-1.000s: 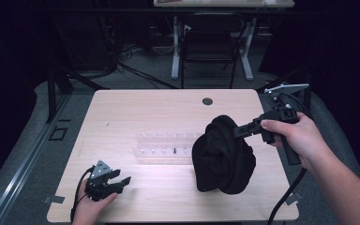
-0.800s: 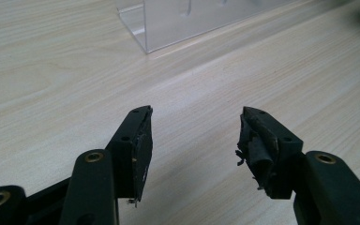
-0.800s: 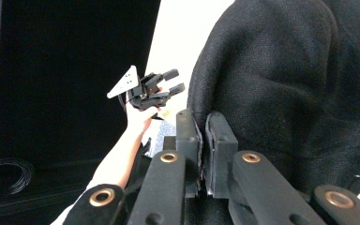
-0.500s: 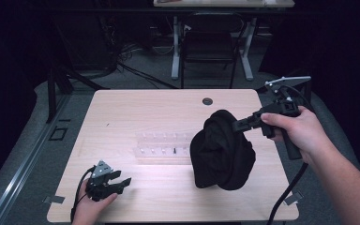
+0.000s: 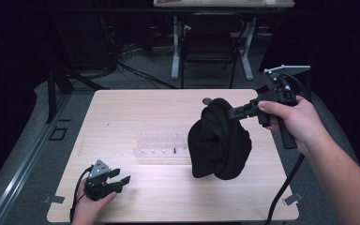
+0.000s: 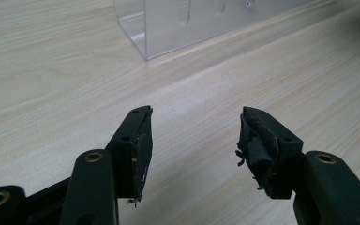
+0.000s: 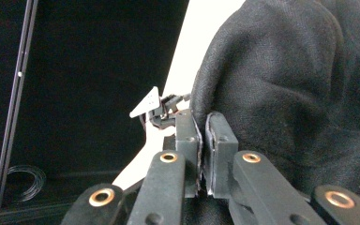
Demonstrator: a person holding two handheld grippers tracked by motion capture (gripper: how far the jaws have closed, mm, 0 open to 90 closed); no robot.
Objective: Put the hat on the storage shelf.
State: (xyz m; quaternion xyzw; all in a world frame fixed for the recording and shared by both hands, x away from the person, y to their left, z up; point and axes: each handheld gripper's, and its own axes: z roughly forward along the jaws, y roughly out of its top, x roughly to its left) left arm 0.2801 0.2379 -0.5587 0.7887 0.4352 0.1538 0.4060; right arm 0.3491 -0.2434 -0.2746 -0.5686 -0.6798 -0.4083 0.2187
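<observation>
Right claw [image 5: 232,112], seen from the high view, pinches the top of a black cloth [image 5: 219,140] that hangs down onto the pale wooden desk [image 5: 136,110]. Beside the cloth lies a clear plastic rack [image 5: 161,145]. At the near left corner the left claw [image 5: 122,180] rests spread apart. Dark floor, cables and another desk's legs lie beyond.

From the left gripper view, its jaws gape wide above bare wood, gripping nothing, the rack [image 6: 192,23] ahead.

From the right gripper view, the jaws press together on the cloth [image 7: 290,93].
</observation>
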